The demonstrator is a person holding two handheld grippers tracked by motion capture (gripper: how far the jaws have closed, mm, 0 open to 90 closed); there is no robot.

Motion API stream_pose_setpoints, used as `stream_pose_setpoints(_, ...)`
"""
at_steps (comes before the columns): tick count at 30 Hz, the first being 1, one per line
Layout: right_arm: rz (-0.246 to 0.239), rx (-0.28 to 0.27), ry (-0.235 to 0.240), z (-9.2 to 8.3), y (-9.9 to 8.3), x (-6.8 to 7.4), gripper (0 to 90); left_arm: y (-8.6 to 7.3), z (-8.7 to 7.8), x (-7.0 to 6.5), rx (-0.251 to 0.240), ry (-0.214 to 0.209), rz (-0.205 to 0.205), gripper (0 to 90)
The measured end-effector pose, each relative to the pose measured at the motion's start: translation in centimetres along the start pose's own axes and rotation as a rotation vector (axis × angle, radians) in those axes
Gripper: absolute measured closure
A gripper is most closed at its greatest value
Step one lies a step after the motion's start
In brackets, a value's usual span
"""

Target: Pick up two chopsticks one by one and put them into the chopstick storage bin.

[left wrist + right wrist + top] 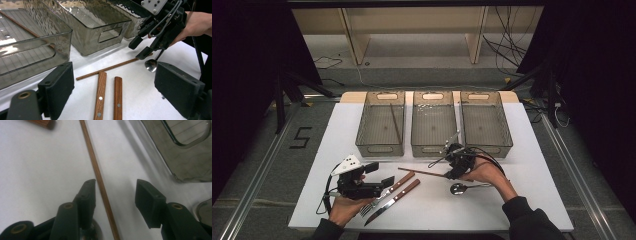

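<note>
Chopstick (pixel 100 180) lies on the white tabletop (pixel 512 200) between the half-spread right claw (pixel 115 192), lined up for pinching.

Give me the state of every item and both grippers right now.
Left bin: holds one chopstick.
Middle bin: looks empty.
Right bin: looks empty.
Loose chopstick: flat on table, between the right gripper's jaws, ungripped.
Fork, knife, spoon: lying on table.
Left gripper: open, empty.
Right gripper: open, straddling chopstick.

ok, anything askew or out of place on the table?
Nothing damaged or spilled. One chopstick lies loose on the table between the right gripper's open jaws, apart from its mate in the left bin.
</note>
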State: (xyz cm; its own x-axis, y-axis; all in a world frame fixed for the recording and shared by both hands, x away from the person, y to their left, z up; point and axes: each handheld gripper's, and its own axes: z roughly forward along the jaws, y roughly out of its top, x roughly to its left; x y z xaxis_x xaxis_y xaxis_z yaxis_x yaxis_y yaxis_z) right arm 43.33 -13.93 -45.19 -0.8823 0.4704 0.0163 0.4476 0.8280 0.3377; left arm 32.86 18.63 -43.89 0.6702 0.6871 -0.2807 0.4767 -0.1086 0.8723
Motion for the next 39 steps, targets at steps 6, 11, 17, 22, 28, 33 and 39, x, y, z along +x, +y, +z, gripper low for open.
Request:
stream_pose_setpoints(6,-0.027,0.038,0.01,0.2,0.4,0.1,60.2,-0.2,0.0,-0.3,0.004,-0.002,0.005,15.9)
stream_pose_setpoints(11,-0.044,0.056,0.019,0.4,0.7,0.2,64.2,-0.4,0.1,-0.5,0.006,-0.005,0.009,15.9)
stream_pose_setpoints(17,-0.059,0.09,0.029,0.7,0.9,0.4,67.9,-0.4,0.1,-0.7,0.004,-0.004,0.015,15.9)
stream_pose_setpoints(22,-0.069,0.118,0.011,1.0,1.2,0.6,72.2,-0.3,0.1,-0.6,0.003,-0.002,0.012,15.9)
stream_pose_setpoints(28,-0.086,0.147,-0.004,1.0,1.6,0.8,74.0,-0.3,0.1,-0.6,0.004,-0.002,0.012,15.9)
stream_pose_setpoints(33,-0.123,0.176,-0.011,1.1,1.9,1.2,79.0,-0.3,0.0,-0.5,0.003,-0.003,0.01,15.9)
stream_pose_setpoints(39,-0.12,0.187,-0.006,1.2,2.1,1.2,81.6,-0.3,0.1,-0.6,0.005,0.001,0.011,15.9)
